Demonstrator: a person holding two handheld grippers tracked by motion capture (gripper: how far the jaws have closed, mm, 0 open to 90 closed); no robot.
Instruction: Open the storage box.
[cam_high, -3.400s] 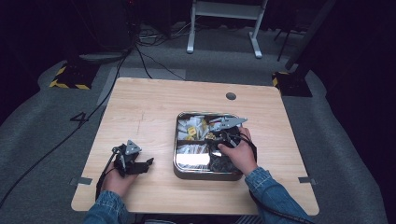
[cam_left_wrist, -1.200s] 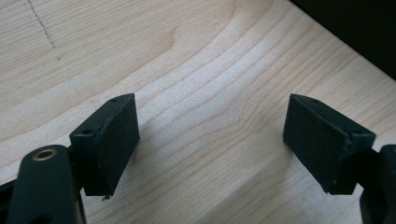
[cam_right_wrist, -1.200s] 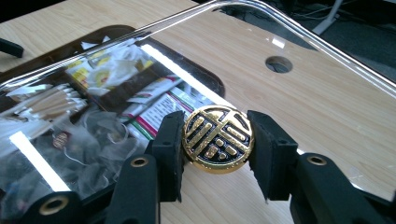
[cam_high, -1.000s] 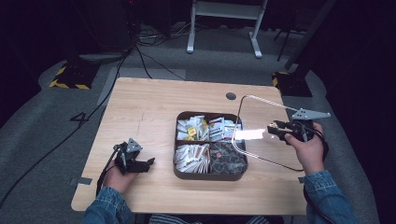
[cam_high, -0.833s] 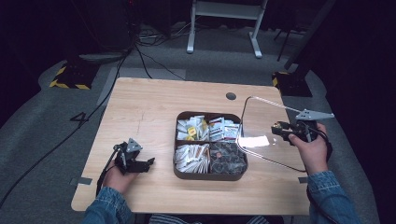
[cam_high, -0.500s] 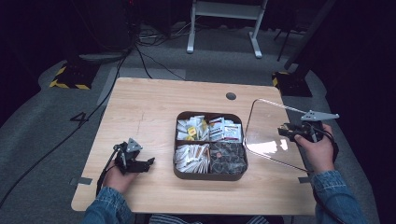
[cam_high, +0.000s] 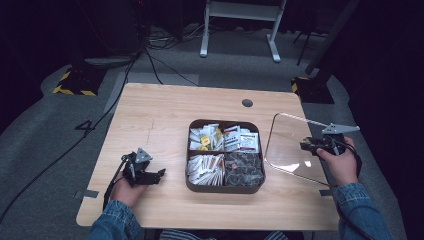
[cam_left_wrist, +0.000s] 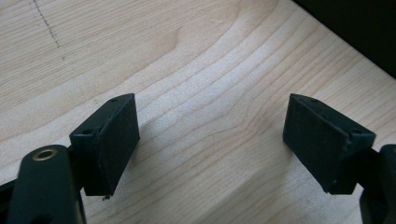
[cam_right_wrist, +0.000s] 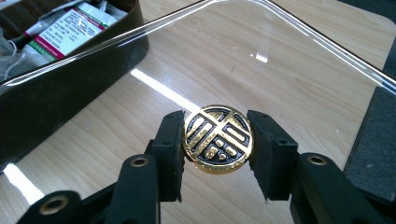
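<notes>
A brown box (cam_high: 225, 188) with four compartments of sachets and tea bags stands uncovered mid-table. Its clear lid (cam_high: 287, 145) hangs tilted, low over the table's right side, apart from the box. My right gripper (cam_high: 307, 145) is shut on the lid's round gold knob (cam_right_wrist: 218, 138), a pad pressing each side, with the clear lid (cam_right_wrist: 280, 70) spreading out beyond it and the box's dark wall (cam_right_wrist: 60, 93) at the left. My left gripper (cam_high: 161, 175) rests on the table left of the box. Its jaws stand open (cam_left_wrist: 210, 140) over bare wood with nothing between them.
The wooden table (cam_high: 160, 120) has a round cable hole (cam_high: 247, 103) near its far edge. The right table edge (cam_high: 320, 165) lies just beyond the lid. A white stand (cam_high: 240, 20) and cables sit on the floor behind.
The lid, on the box in the earliest frame, has been carried by my right gripper to the right and lowered toward the table. The left gripper has stayed put.
</notes>
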